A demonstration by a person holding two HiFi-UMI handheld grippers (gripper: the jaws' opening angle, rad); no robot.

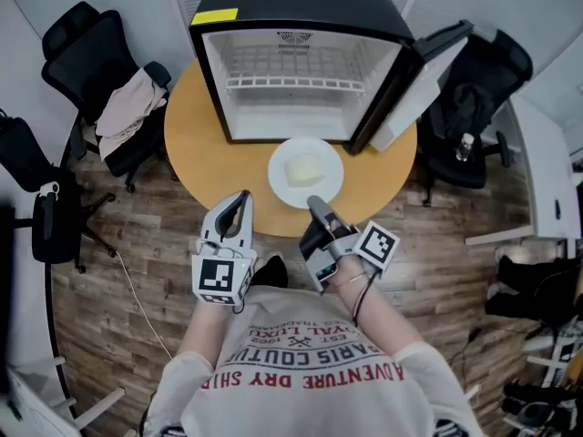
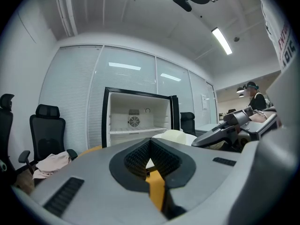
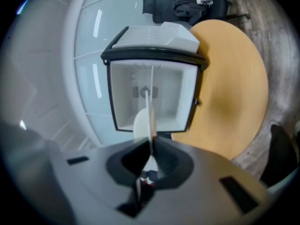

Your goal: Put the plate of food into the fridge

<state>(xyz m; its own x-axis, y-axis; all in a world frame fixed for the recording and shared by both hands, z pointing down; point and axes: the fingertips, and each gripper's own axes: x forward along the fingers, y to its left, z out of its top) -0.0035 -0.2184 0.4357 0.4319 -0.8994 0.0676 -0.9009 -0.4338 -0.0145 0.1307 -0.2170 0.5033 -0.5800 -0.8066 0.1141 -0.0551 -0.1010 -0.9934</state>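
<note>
The plate with its pale food sits on the table just in front of the open fridge. The right gripper is clamped nearly closed on the rim farthest from the fridge. The left gripper hangs beside it, jaws together on nothing. Best to lift only slightly, hold the plate level, and slide it straight in under the wire shelf, clear of the door. How deep the bite on the rim goes is hard to judge, and the kind of food cannot be told
</note>
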